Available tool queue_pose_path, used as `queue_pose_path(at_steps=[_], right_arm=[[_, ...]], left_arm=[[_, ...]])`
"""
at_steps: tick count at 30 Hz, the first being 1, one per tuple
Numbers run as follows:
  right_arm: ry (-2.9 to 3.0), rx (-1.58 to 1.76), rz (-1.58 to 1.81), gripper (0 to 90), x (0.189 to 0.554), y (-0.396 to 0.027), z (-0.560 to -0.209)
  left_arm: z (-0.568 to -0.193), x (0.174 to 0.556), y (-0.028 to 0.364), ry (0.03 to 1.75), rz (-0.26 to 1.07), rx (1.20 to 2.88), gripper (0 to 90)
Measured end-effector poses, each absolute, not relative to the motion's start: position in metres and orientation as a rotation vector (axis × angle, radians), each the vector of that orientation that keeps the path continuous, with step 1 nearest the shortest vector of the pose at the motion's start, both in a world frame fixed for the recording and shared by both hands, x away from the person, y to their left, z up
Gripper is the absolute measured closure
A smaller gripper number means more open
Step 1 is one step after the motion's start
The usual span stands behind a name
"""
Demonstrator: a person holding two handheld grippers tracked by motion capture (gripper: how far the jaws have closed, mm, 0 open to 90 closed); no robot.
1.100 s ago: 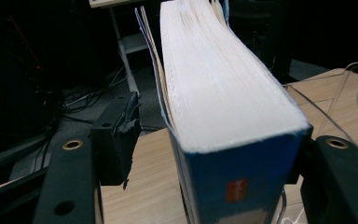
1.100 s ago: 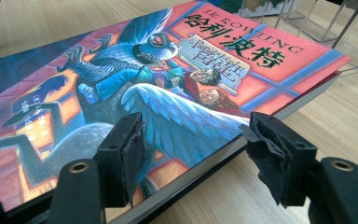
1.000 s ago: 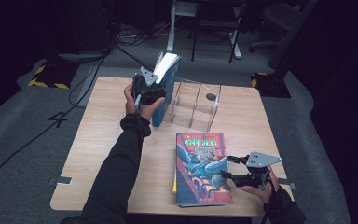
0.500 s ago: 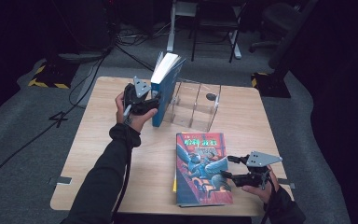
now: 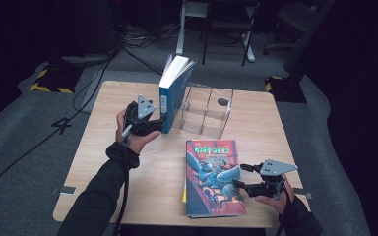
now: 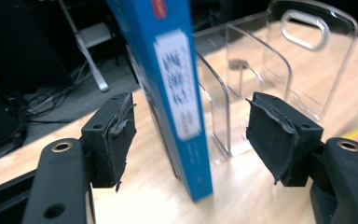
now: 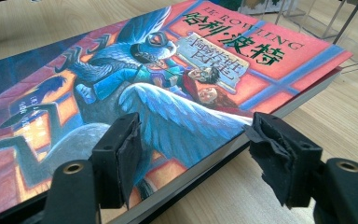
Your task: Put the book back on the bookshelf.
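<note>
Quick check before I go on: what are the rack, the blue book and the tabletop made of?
Rack: clear, glossy plastic by the look; the table shows through its dividers. Blue book: paper, with a smooth, probably coated card cover; white page edges fan at its top. Tabletop: pale wood or wood-look laminate, matt, with visible grain.

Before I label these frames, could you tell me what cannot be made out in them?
- Blue book: spine print blurred in the left gripper view; its top is cut off by the frame edge.
- Clear rack: whether the book touches it, too small in the high view.
- Red book: near corner hidden behind the right gripper.
</note>
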State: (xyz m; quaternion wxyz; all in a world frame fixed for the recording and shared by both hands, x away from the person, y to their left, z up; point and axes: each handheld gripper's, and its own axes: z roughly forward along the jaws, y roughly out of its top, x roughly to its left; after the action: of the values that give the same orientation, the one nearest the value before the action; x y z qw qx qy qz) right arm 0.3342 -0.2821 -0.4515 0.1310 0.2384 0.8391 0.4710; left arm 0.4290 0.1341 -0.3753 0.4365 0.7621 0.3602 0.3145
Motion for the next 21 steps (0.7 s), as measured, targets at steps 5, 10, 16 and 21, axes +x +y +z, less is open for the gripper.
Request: queue_pose_path(at_steps=[5, 10, 16, 21], right_arm=[[2.437, 0.699, 1.374, 34.0, 0.335, -0.282, -0.452], [2.436, 0.699, 1.379, 34.0, 0.335, -0.283, -0.453], [2.444, 0.685, 1.368, 33.9, 0.333, -0.283, -0.452], [2.452, 0.684, 1.354, 33.1, 0.330, -0.283, -0.451]], left_arm=[[-0.383, 0.416, 0.135, 0.850, 0.736, 1.933, 32.4], [-0.392, 0.403, 0.133, 0.804, 0.699, 1.981, 32.4], [-0.413, 0.384, 0.128, 0.685, 0.620, 2.115, 32.0], [-0.433, 0.363, 0.123, 0.606, 0.550, 2.209, 31.3]])
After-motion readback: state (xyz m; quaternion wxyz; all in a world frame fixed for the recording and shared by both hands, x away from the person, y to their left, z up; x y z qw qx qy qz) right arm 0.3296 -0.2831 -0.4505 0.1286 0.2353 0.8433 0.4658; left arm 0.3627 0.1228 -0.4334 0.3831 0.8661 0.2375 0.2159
